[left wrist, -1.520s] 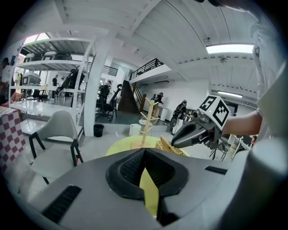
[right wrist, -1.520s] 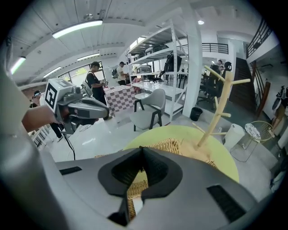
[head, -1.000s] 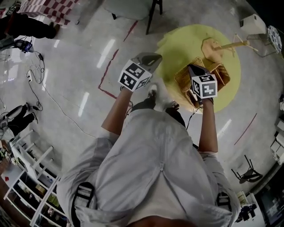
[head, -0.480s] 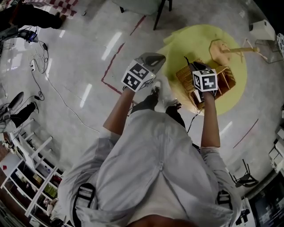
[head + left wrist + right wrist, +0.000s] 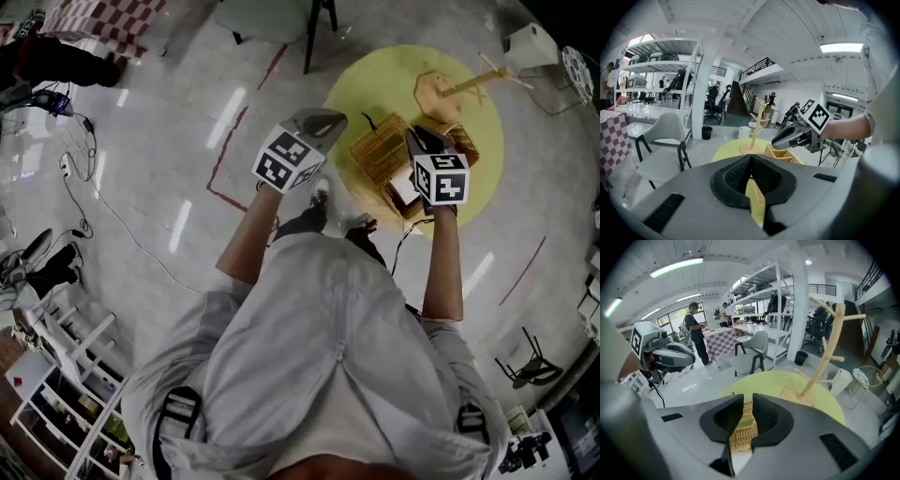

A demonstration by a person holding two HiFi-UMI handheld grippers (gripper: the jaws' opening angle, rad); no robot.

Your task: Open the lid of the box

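A wicker box stands on the round yellow table. Its wicker lid lies swung out to the left, and a pale inside shows. My right gripper hovers over the box with its jaws apart and nothing pressed between them. In the right gripper view, wicker shows through the gap of the right gripper. My left gripper is held left of the table, clear of the box. In its own view the left gripper has its pads meeting at the tips on nothing.
A wooden peg stand rises on the table behind the box. A grey chair is beyond the table, and red tape lines mark the floor. Cables and white shelves are at the left. People stand by a checked table.
The lid has swung off to the left and the box's pale inside now shows. My right gripper has shifted slightly right and away over the box. The left gripper has hardly moved.
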